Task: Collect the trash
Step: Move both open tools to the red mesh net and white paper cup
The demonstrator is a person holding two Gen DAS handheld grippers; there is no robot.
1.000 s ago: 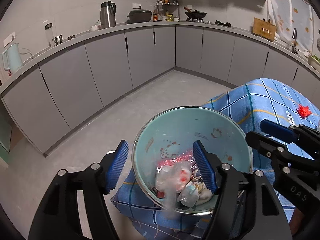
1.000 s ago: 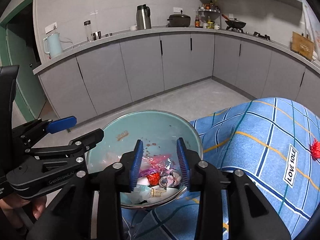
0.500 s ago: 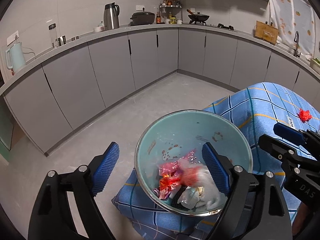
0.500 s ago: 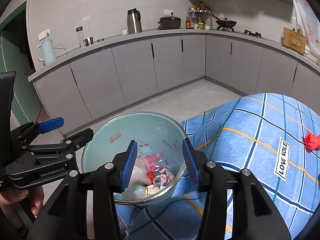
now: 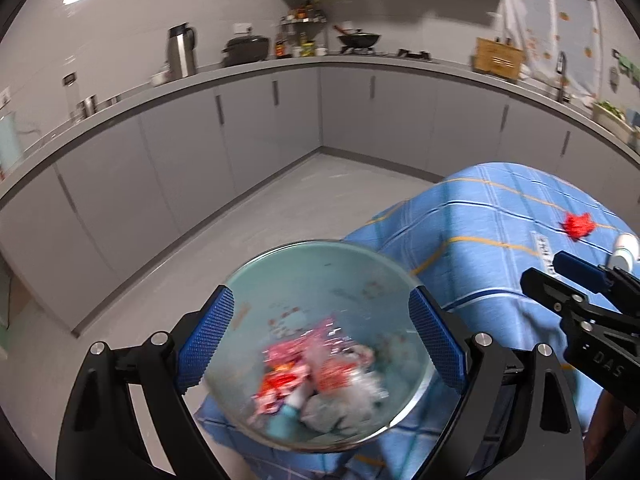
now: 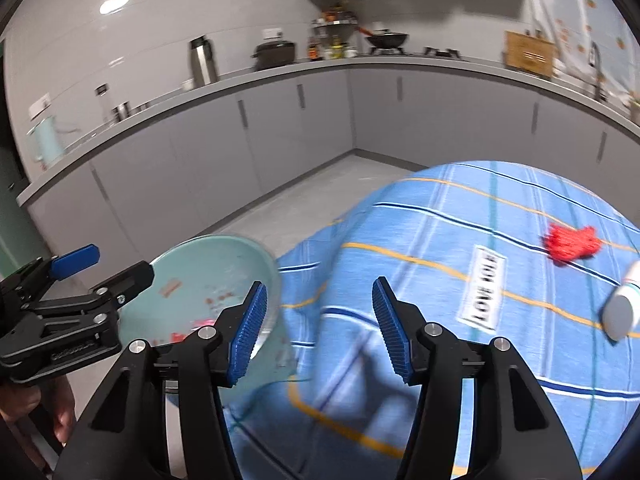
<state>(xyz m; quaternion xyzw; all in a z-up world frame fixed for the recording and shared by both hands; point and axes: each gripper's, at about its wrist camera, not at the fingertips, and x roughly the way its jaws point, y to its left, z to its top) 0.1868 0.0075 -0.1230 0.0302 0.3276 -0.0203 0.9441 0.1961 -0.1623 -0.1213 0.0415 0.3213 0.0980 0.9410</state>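
With wrappers already in the teal bowl (image 5: pixel 320 280), the red crumpled scrap (image 6: pixel 573 243) lies on the blue checked tablecloth (image 6: pixel 440 220), light and crushable, best pinched across its middle, while the left gripper (image 5: pixel 320 340) and right gripper (image 6: pixel 318 328) are opening, empty

"LOVE SOLE" is printed on a white label (image 6: pixel 483 293) sewn to the blue checked cloth (image 6: pixel 420 216); "DAS" is marked on the right hand-held gripper (image 5: pixel 608 364).

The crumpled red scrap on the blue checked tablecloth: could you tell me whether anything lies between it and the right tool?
Nothing visible does: only bare blue checked tablecloth lies between the opening, empty right tool and the crumpled red scrap.
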